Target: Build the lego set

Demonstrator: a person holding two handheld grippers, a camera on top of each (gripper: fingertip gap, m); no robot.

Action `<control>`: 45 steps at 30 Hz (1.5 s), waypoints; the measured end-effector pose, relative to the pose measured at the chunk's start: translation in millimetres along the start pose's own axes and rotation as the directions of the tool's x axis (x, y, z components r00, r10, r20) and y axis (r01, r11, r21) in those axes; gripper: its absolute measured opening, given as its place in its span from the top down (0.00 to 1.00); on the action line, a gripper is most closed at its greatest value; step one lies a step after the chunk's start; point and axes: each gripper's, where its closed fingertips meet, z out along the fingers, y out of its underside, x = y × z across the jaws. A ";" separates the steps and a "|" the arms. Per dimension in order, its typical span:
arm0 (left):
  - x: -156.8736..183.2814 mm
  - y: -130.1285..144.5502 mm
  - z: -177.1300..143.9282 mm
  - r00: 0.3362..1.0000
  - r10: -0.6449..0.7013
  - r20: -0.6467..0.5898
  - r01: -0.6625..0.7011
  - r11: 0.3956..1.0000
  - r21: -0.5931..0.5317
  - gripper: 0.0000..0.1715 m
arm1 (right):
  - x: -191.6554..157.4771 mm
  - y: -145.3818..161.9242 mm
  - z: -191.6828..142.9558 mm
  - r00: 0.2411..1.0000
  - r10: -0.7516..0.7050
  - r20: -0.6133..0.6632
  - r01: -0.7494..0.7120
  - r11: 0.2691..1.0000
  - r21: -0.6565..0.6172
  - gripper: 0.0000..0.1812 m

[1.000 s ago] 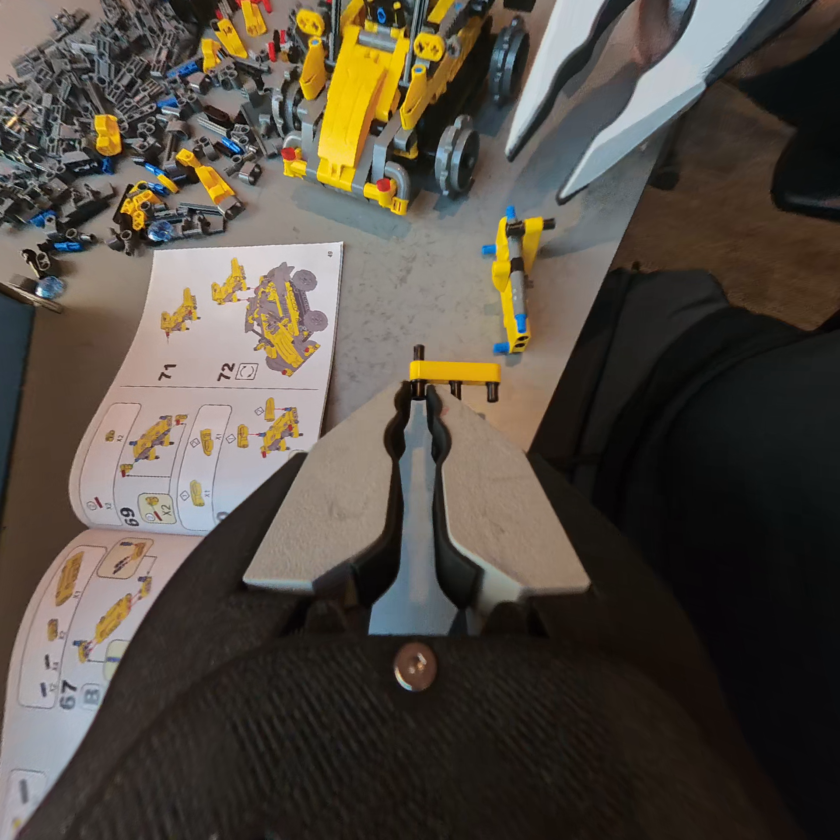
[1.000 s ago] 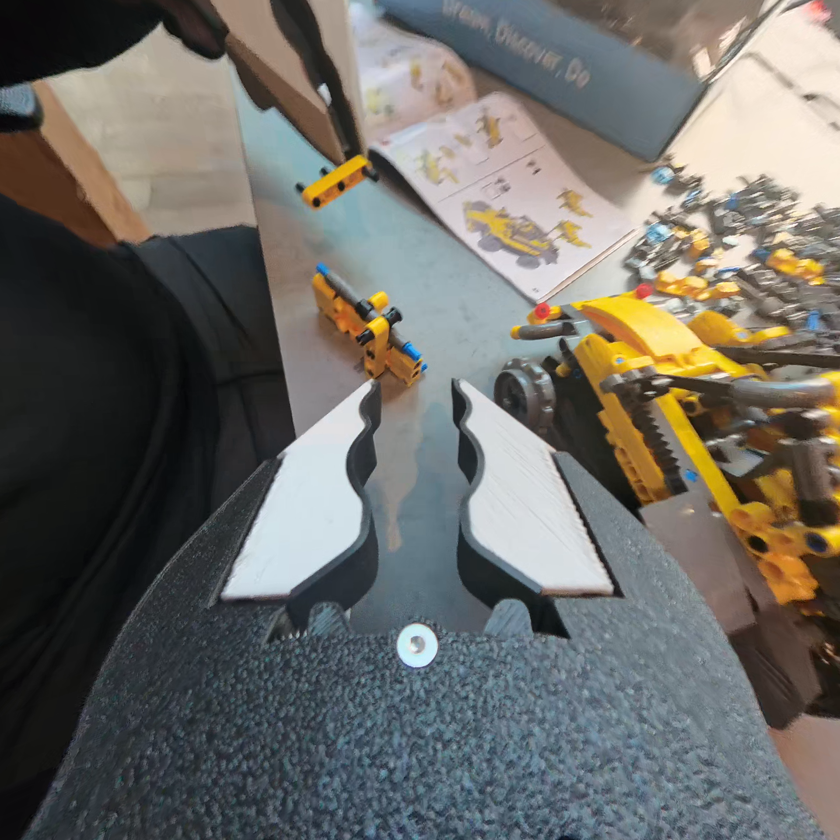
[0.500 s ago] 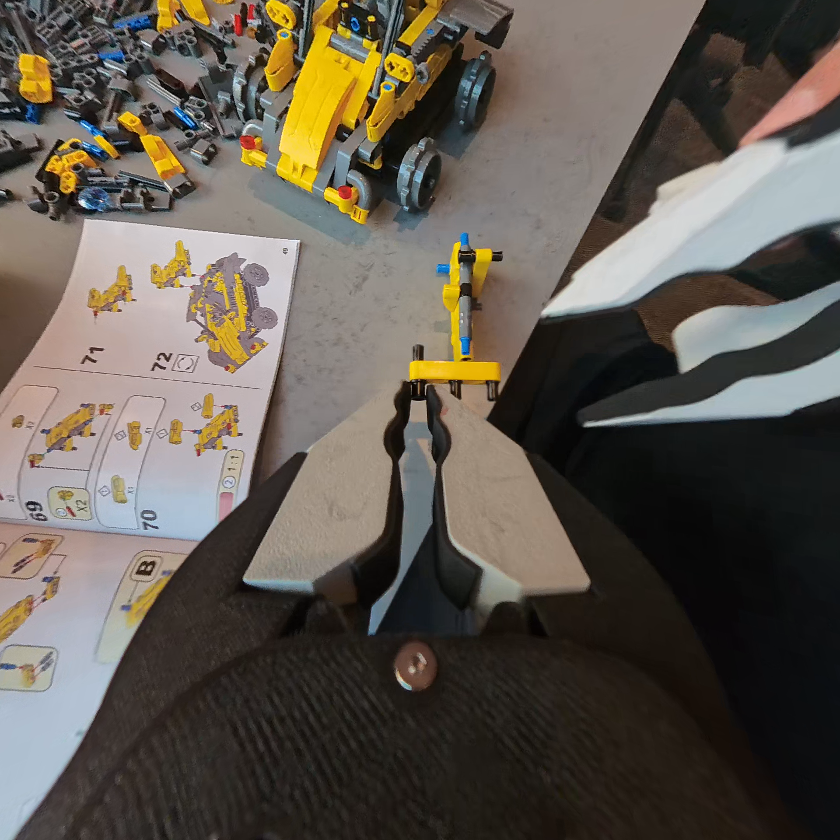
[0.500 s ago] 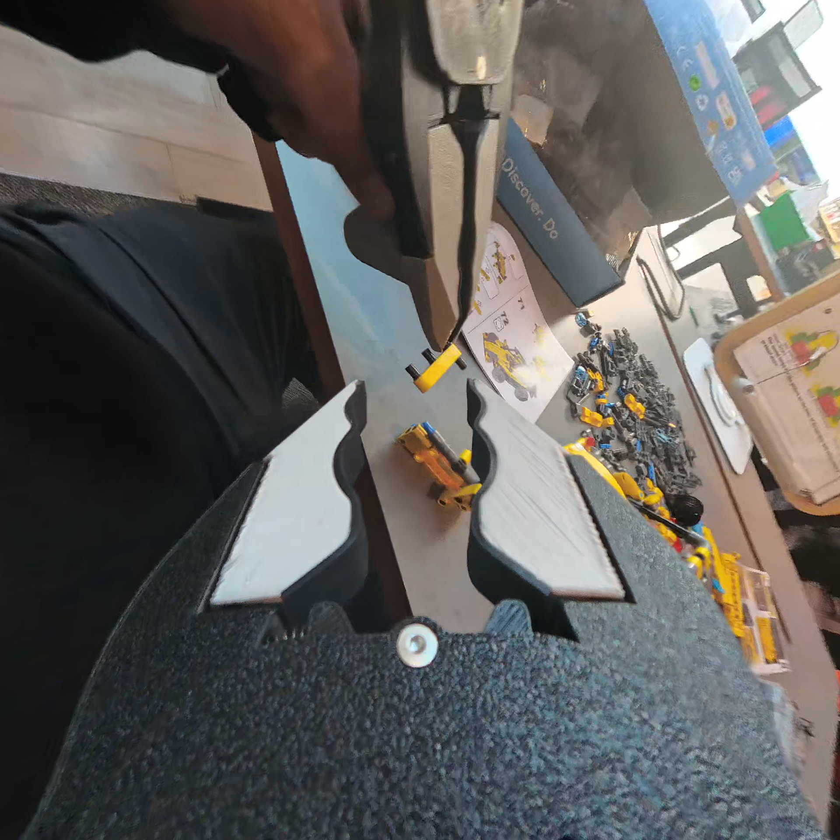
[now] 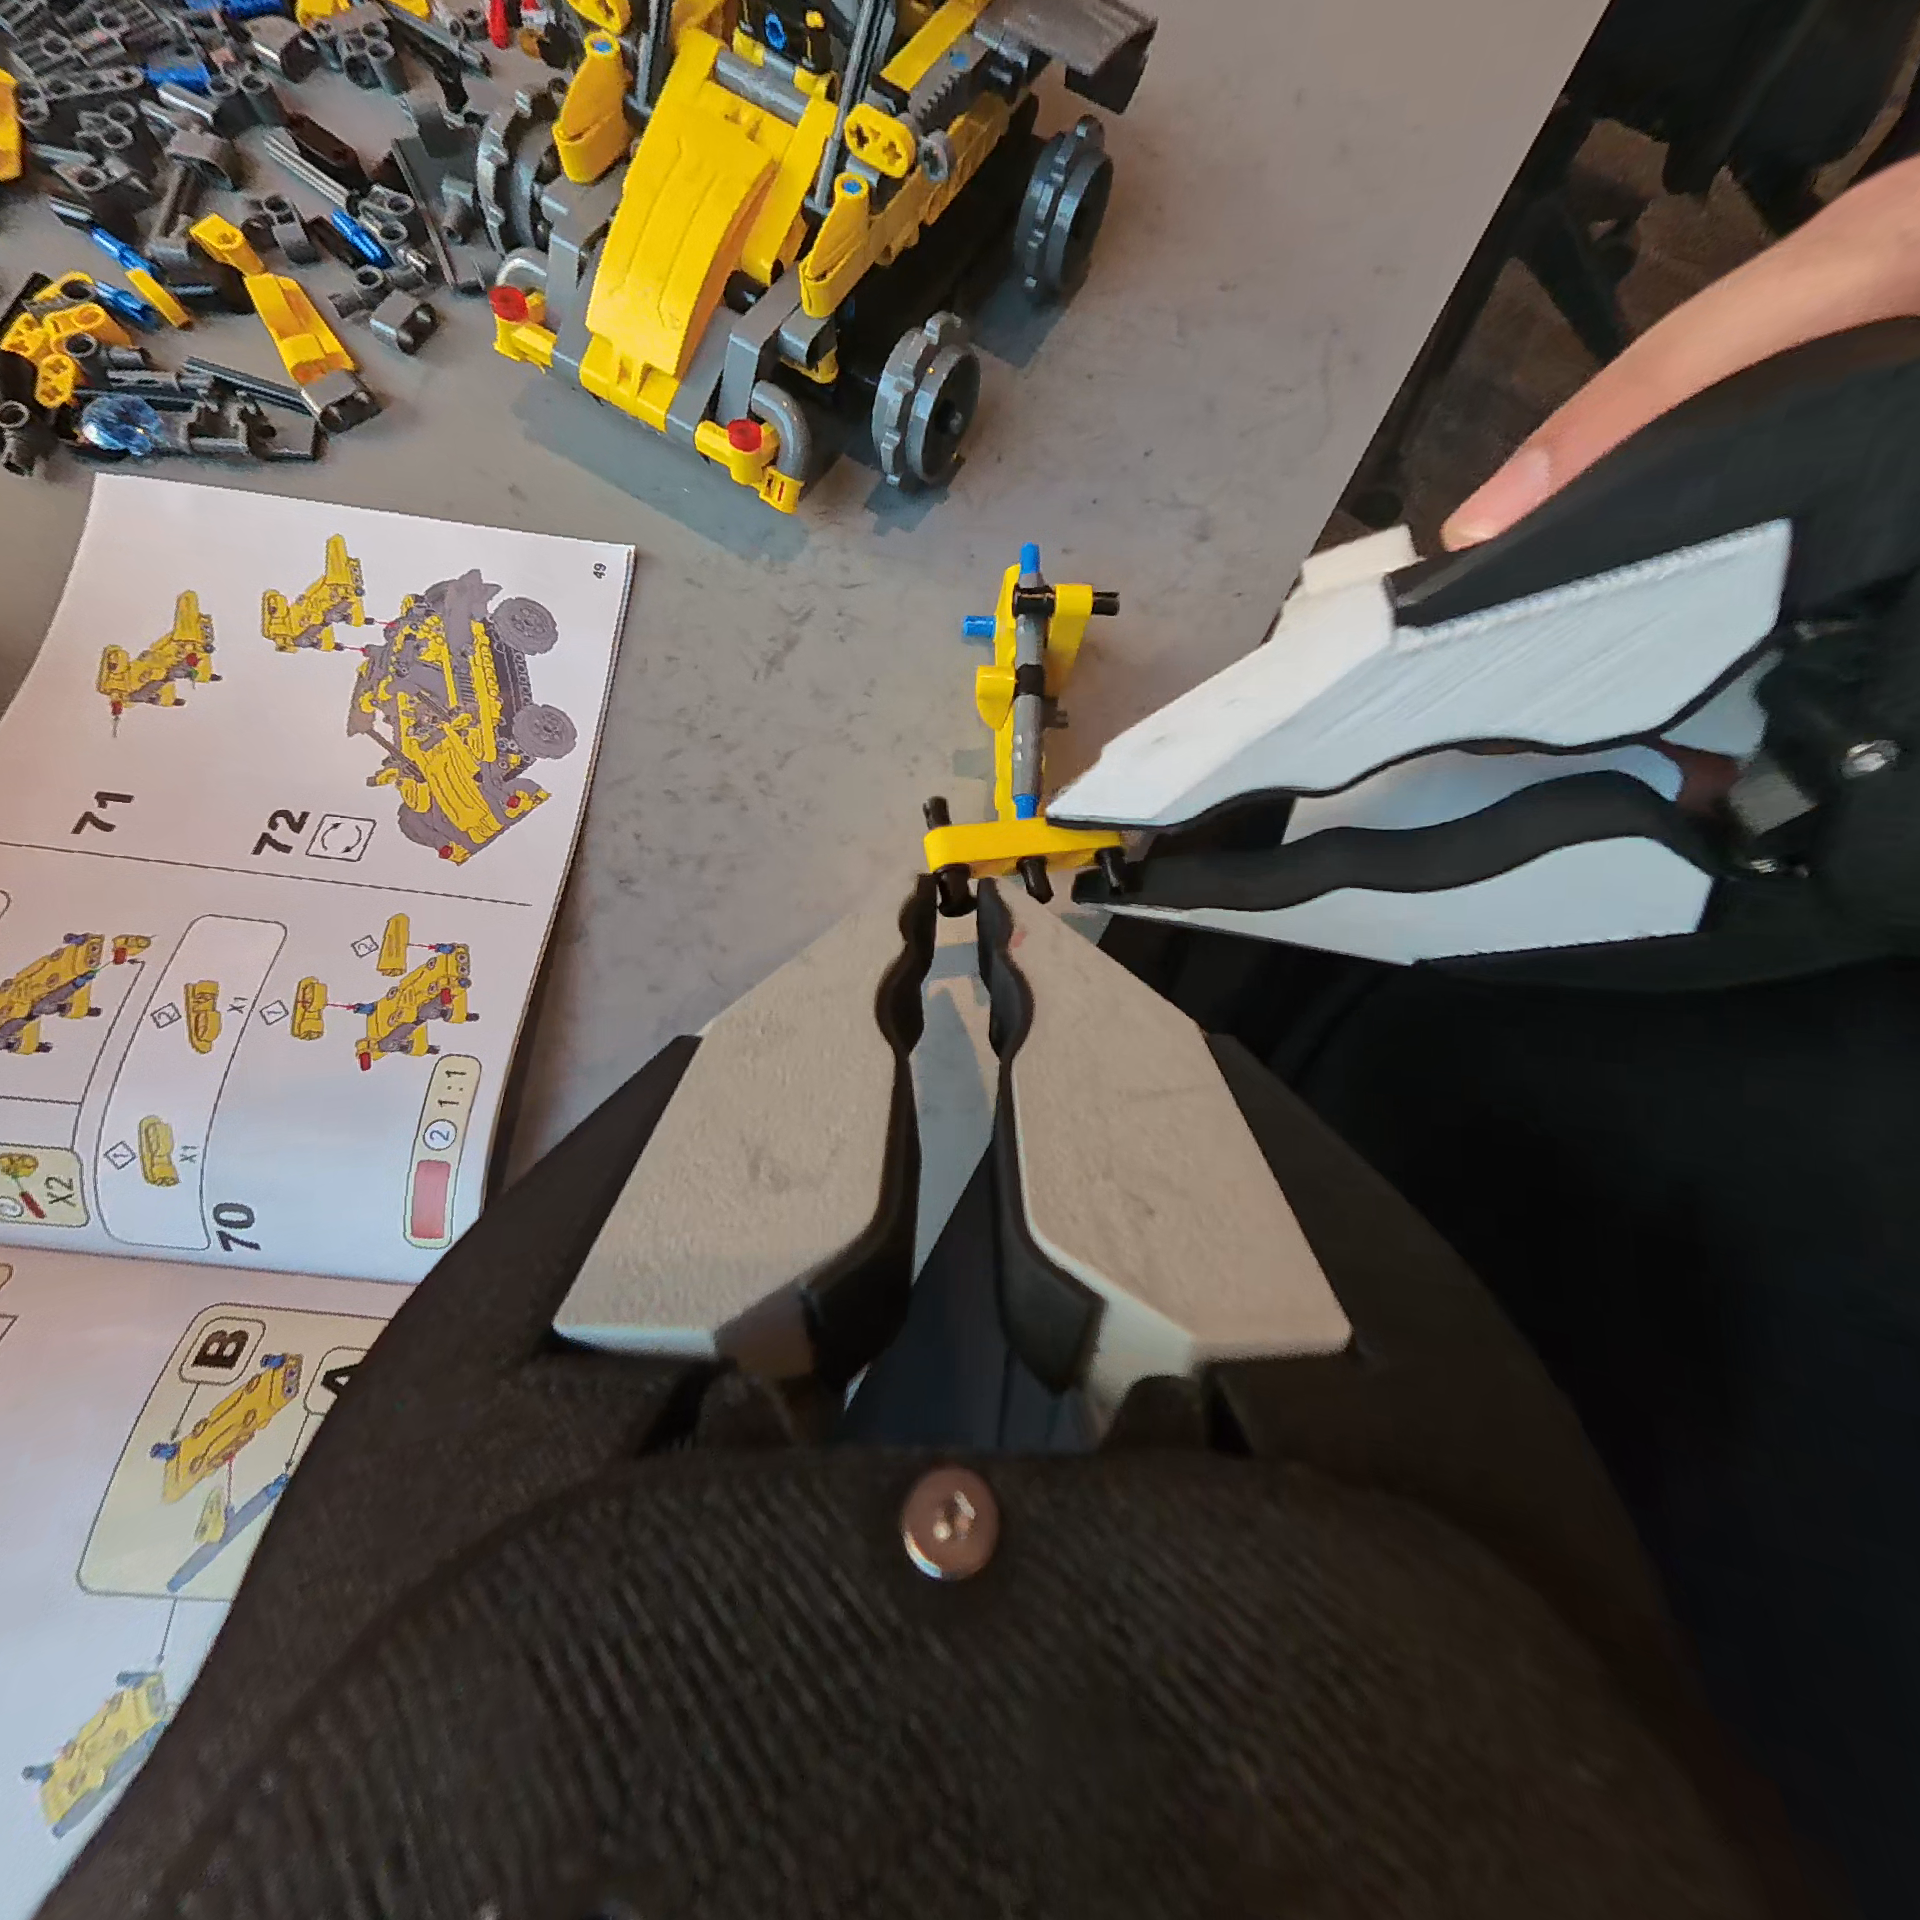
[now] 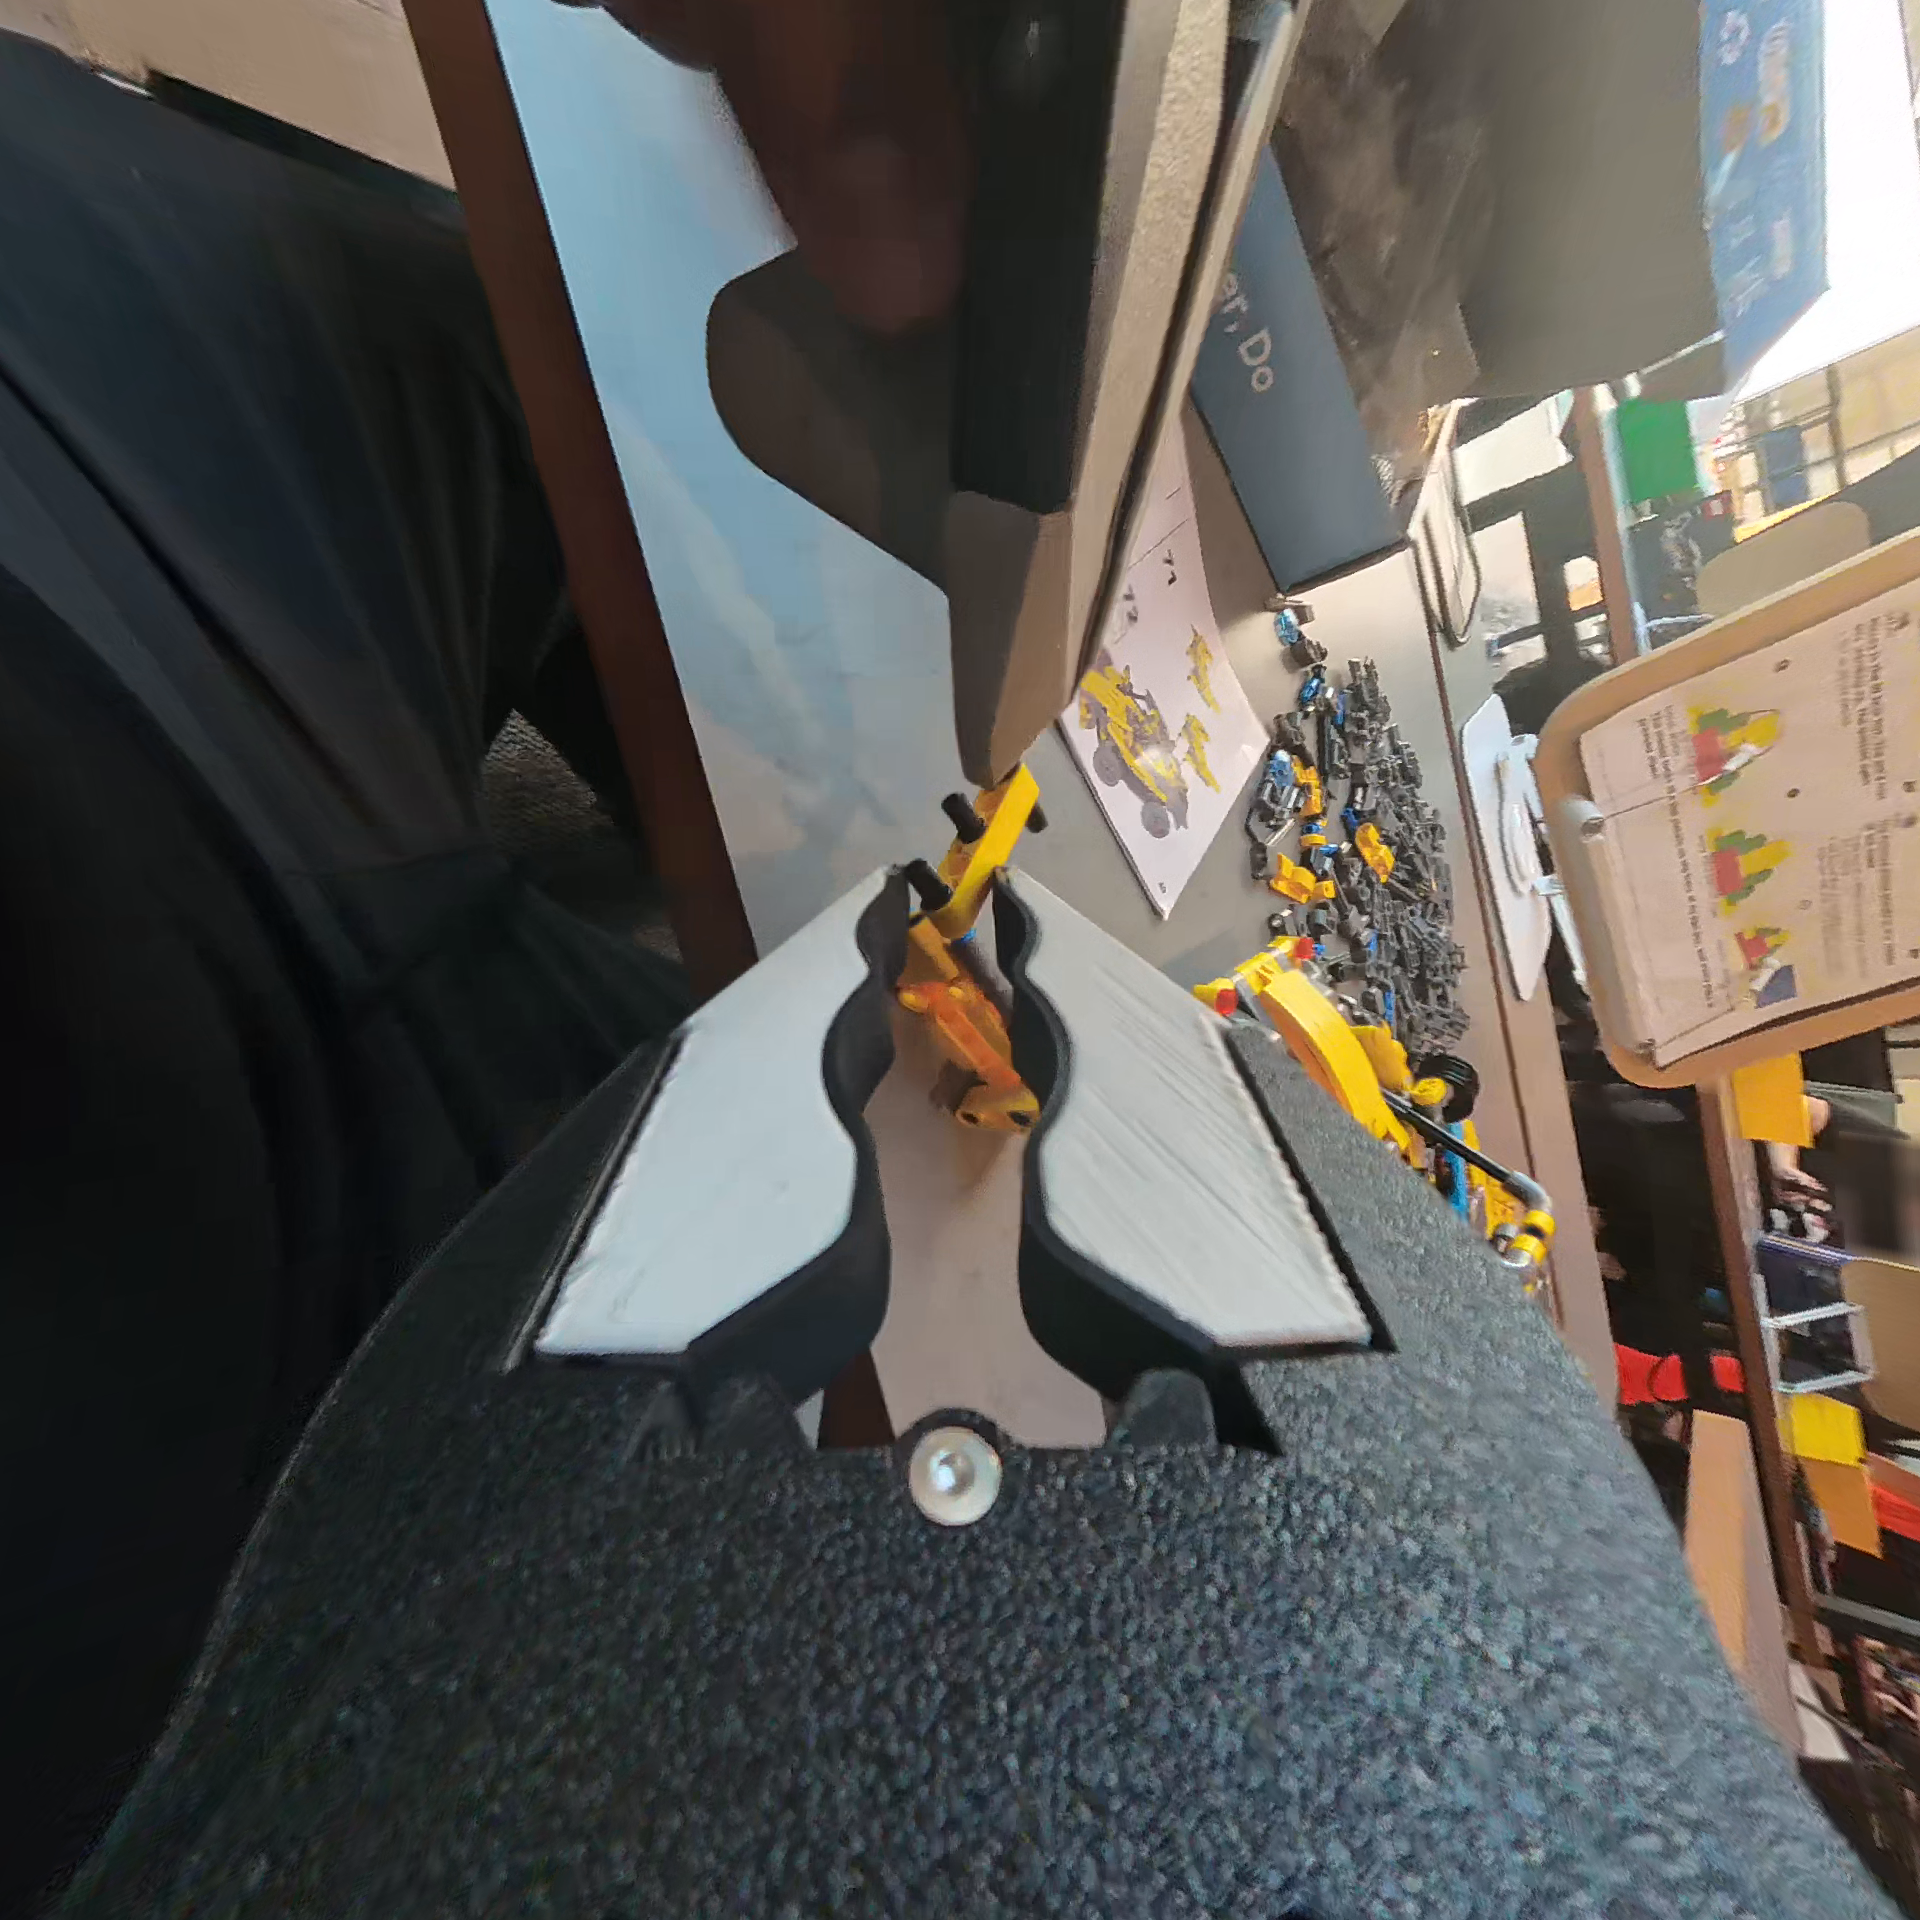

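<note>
though hidden rightward, booklet (image 5: 312, 831) leftward

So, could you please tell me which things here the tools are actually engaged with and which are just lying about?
In hand: left tool, shut on a pin of the yellow beam; right tool, straddling its other end.
Lying about: small yellow assembly, yellow vehicle model, instruction booklet, loose parts.
</note>
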 end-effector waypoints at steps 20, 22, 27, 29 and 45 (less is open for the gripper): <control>1.5 -24.6 -17.0 0.968 -0.136 -0.211 0.177 0.967 0.186 0.92 | 36.4 -13.8 -28.0 0.955 -0.094 -0.282 0.151 0.970 0.188 0.96; -3.7 -26.2 -22.7 0.951 -0.177 -0.253 0.231 0.953 0.199 0.87 | 49.4 -15.9 -40.5 0.963 0.012 -0.268 0.063 0.961 0.269 0.96; 15.0 -40.0 -27.6 0.854 -0.224 -0.470 0.363 0.903 0.230 0.81 | 58.1 -26.6 -59.2 0.948 0.319 -0.025 -0.267 0.832 0.487 0.96; 21.9 -43.6 -25.6 0.842 -0.210 -0.497 0.367 0.898 0.243 0.81 | 58.6 -28.1 -61.5 0.915 0.400 0.061 -0.370 0.765 0.527 0.96; 16.2 -46.2 -38.3 0.905 -0.151 -0.397 0.272 0.924 0.269 0.82 | 44.9 -29.5 -53.5 0.930 0.365 0.039 -0.331 0.786 0.522 0.96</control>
